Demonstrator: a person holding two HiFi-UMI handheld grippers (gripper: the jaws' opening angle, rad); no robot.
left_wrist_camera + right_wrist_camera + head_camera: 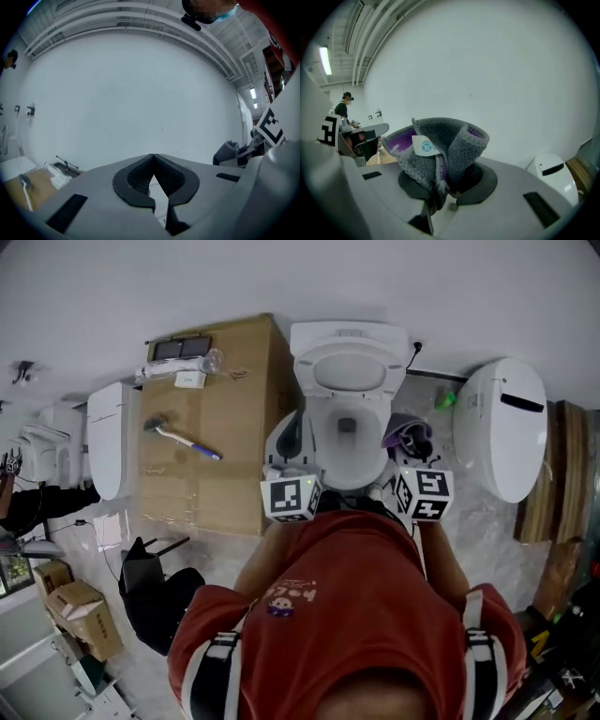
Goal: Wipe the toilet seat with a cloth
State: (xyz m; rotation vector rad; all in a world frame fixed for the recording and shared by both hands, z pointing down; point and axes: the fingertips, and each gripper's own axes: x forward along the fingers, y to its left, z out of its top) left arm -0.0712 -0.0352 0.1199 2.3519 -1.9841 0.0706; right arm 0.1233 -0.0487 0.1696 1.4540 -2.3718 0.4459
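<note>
The white toilet [349,451] stands straight ahead in the head view, its seat ring [319,369] around the bowl and the tank against the wall. My left gripper [289,434] hangs over the bowl's left rim; in the left gripper view its jaws [153,158] are shut with nothing between them and face the bare white wall. My right gripper [409,441] is at the bowl's right side, shut on a bunched grey and purple cloth [439,149] with a small white label. The cloth [407,436] shows above the right marker cube.
A large cardboard box [234,456] with a toilet brush [181,436] on top stands left of the toilet. Another white toilet unit [502,427] stands at the right, one more [111,439] at the left. A black chair [155,592] and small cartons [82,613] are behind me at the left.
</note>
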